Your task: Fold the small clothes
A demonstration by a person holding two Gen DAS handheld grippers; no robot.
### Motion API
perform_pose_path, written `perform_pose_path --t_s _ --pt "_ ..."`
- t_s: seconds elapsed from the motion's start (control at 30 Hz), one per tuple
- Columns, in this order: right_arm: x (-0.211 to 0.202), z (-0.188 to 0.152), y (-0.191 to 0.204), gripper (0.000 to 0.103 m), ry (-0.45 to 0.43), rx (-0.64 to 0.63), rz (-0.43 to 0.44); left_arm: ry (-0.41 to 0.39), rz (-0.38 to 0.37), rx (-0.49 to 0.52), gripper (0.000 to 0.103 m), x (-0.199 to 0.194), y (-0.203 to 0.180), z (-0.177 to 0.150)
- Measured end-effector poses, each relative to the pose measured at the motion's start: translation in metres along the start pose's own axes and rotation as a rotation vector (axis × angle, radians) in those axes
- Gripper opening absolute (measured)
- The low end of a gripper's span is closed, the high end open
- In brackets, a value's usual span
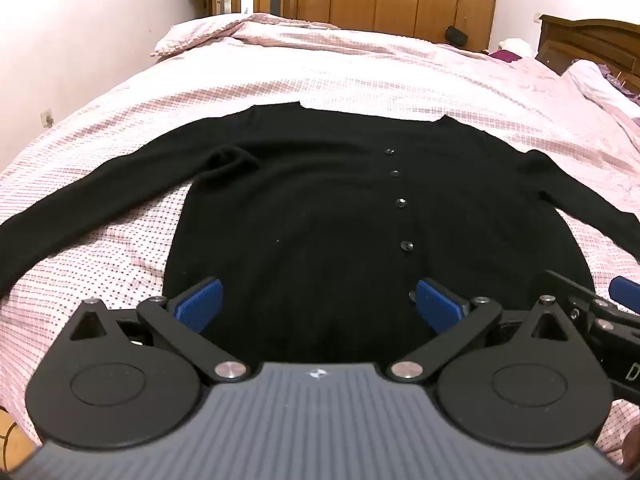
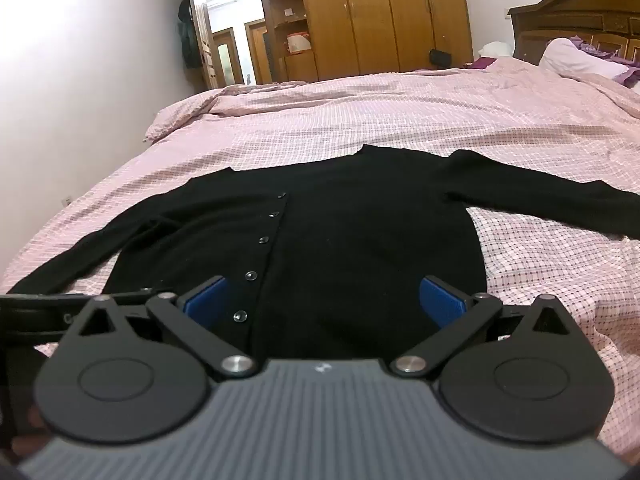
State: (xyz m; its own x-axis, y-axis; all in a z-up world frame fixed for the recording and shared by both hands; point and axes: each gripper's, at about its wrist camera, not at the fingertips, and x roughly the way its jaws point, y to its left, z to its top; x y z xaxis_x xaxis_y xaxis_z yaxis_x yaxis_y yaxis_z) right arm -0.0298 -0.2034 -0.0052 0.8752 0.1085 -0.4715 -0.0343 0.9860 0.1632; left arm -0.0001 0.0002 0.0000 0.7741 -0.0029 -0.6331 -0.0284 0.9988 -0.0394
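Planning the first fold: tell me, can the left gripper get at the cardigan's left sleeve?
Probably yes. The left gripper is open, and the sleeve lies flat on the bedspread with nothing over it.

A pink checked bedspread (image 1: 360, 72) covers the bed, rumpled at its far edge. Behind it stands a wooden wardrobe (image 2: 384, 16) — a small dark bag (image 2: 440, 57) hangs at its door. A carved headboard (image 2: 580, 20) rises at the right, with a white pillow (image 2: 576, 60) and purple cloth (image 2: 628, 76) beside it. A dark jacket (image 2: 188, 36) hangs by the open doorway (image 2: 232, 36) — the wall (image 1: 80, 40) is white.
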Motion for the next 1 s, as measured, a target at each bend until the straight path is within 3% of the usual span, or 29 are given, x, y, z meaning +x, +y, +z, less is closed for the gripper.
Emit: perform_pose_path --t_s 1.0 --pt "-0.001 0.000 -0.002 0.103 0.007 0.016 -0.008 -0.002 0.019 0.005 0.103 -0.007 -0.001 0.002"
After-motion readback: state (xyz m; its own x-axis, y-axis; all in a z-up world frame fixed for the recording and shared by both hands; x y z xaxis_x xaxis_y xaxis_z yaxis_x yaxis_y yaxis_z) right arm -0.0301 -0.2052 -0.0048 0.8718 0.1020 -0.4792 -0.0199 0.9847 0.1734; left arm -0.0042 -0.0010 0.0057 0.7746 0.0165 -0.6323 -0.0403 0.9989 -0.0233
